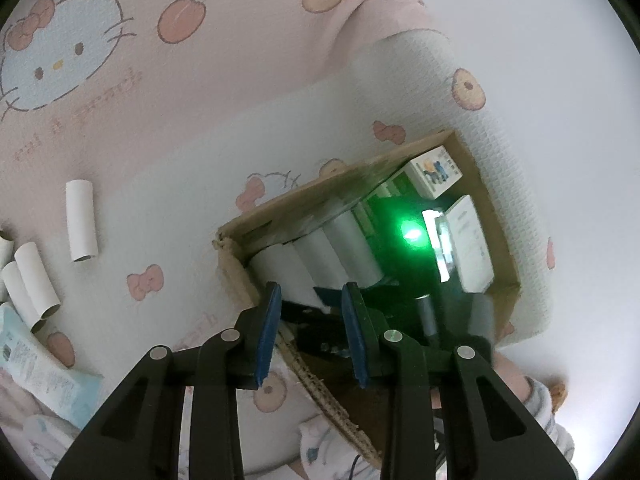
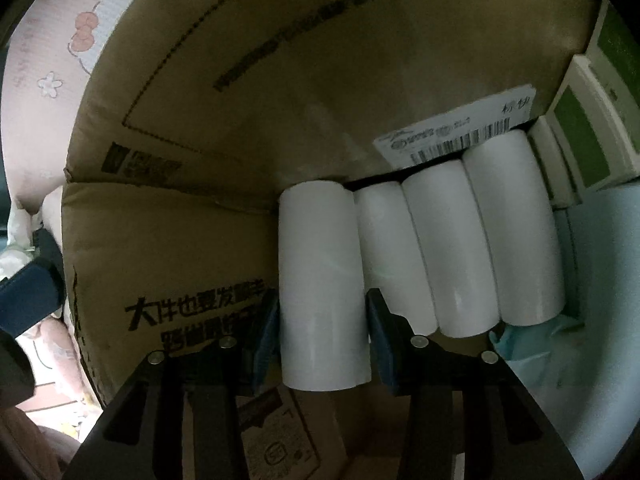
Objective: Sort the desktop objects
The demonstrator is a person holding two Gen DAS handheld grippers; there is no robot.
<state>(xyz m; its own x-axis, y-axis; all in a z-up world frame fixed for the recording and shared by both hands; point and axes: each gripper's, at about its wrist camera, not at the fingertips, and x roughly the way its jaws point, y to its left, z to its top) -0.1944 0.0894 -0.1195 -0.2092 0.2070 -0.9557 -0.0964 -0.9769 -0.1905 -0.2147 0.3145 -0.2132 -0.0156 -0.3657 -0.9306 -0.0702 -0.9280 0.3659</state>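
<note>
A: Pink cartoon cloth (image 1: 200, 92) under cardboard box (image 2: 168, 240). Right tool (image 2: 324, 316) half open, pads gripping white tube (image 2: 320, 280) inside.

B: I seat it flush beside the tube row (image 2: 472, 240), then release. Left tool (image 1: 310, 332) half open, empty.

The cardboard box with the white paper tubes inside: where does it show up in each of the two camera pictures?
Left wrist view: the cardboard box sits right of centre on the cartoon-print cloth, seen from above, just beyond the left gripper.
Right wrist view: the box's printed wall fills the left and top; the camera looks inside it.
Shared landmark: the row of white paper tubes lying side by side in the box.
</note>
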